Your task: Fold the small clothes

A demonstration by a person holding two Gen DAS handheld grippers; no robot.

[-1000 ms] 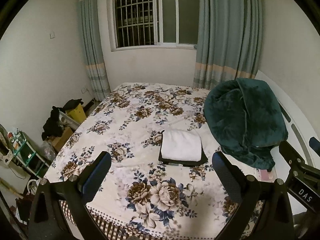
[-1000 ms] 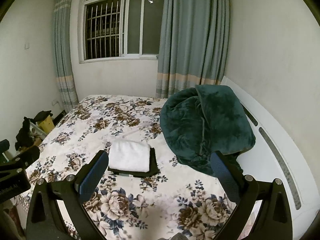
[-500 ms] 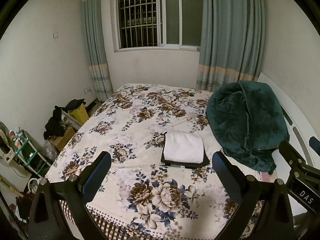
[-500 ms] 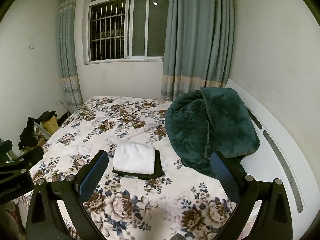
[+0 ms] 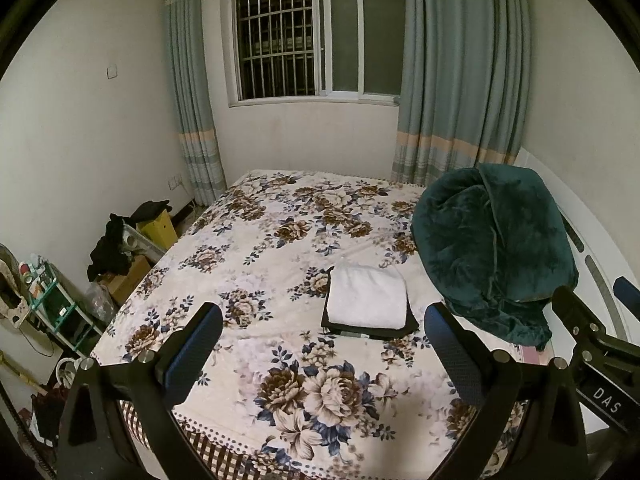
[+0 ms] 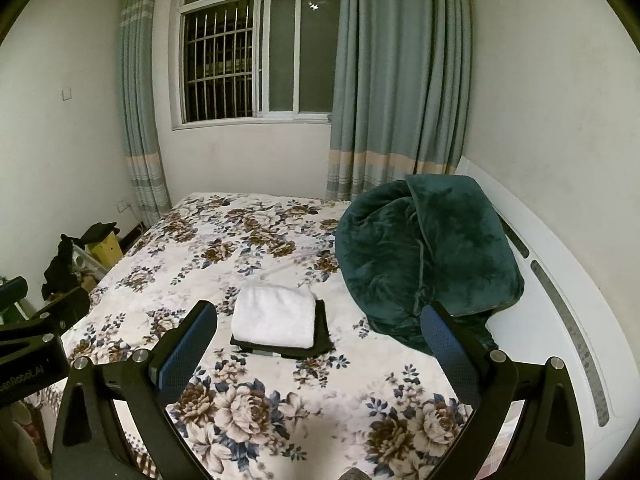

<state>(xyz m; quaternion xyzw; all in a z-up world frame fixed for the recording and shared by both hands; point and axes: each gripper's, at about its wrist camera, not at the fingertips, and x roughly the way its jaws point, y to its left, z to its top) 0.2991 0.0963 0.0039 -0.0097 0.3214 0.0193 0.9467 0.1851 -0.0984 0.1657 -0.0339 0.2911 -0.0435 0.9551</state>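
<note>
Towel [image 5: 366,298] [image 6: 274,316], white and folded into a neat rectangle, lies on top of a folded black garment [image 5: 410,325] [image 6: 323,330], whose edges show along the near and right sides of it. The two form one small stack on the bed [image 5: 256,264] [image 6: 192,264], right of the middle of the flowered cover and well back from the near edge.

Just right of the stack, a dark green blanket [image 5: 490,248] [image 6: 428,248] sits in a bulky heap against the white headboard [image 5: 600,264] [image 6: 560,264] (whether it touches the black garment cannot be told).

Both grippers hang above the near edge of the bed, touching no cloth. The left gripper [image 5: 322,344] has its fingers [image 5: 196,344] spread wide with nothing between them, and the stack shows in the gap toward the right finger. The right gripper [image 6: 318,342] is likewise spread wide and empty, its fingers [image 6: 188,346] framing the stack from the near side. Each gripper's body shows at the edge of the other's view.

Beyond the bed a barred window [image 5: 316,44] [image 6: 256,64] sits between blue-grey curtains [image 5: 460,72] [image 6: 400,80]. On the floor left of the bed lie dark clothes [image 5: 110,248] [image 6: 60,260], a yellow box [image 5: 158,230] [image 6: 106,250] and a small rack [image 5: 48,300].
</note>
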